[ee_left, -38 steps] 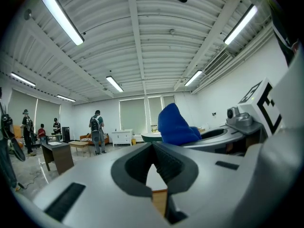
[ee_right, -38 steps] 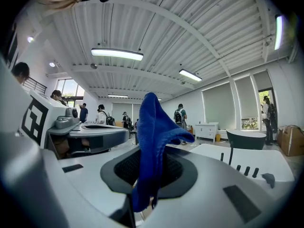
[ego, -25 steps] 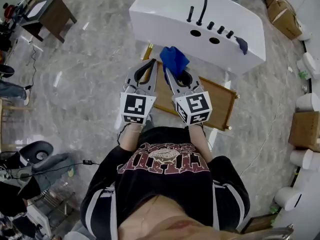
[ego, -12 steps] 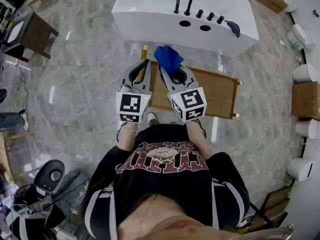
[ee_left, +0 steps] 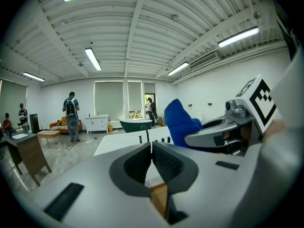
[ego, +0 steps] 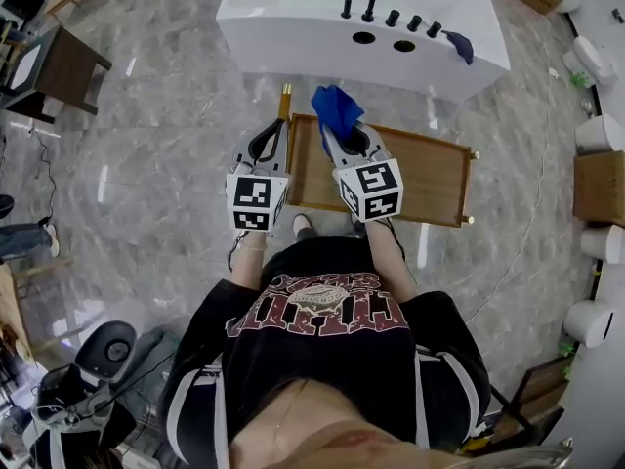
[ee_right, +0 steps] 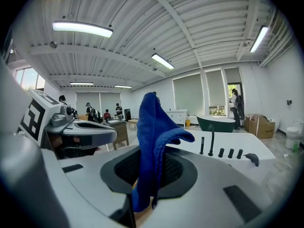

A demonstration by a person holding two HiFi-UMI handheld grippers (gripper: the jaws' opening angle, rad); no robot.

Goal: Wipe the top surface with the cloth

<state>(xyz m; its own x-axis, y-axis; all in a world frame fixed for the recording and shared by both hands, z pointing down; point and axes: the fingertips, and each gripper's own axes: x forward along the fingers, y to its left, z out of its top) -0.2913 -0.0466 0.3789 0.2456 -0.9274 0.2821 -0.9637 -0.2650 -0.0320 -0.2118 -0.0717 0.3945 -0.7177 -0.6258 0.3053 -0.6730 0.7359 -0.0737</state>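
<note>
Left claw (ee_left: 151, 146) closed, empty; cloth (ee_left: 180, 122) beside

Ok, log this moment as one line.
right tool: shut on blue cloth | left tool: shut, empty | white tub top: cloth not on it

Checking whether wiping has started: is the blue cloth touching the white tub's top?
Apart. The right gripper view shows the cloth pinched in the right gripper, raised clear of the tub beyond.

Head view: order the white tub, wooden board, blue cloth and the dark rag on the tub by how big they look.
1. white tub
2. wooden board
3. blue cloth, probably held nearer the camera, so it may look larger than it is
4. dark rag, clearly smallest
</note>
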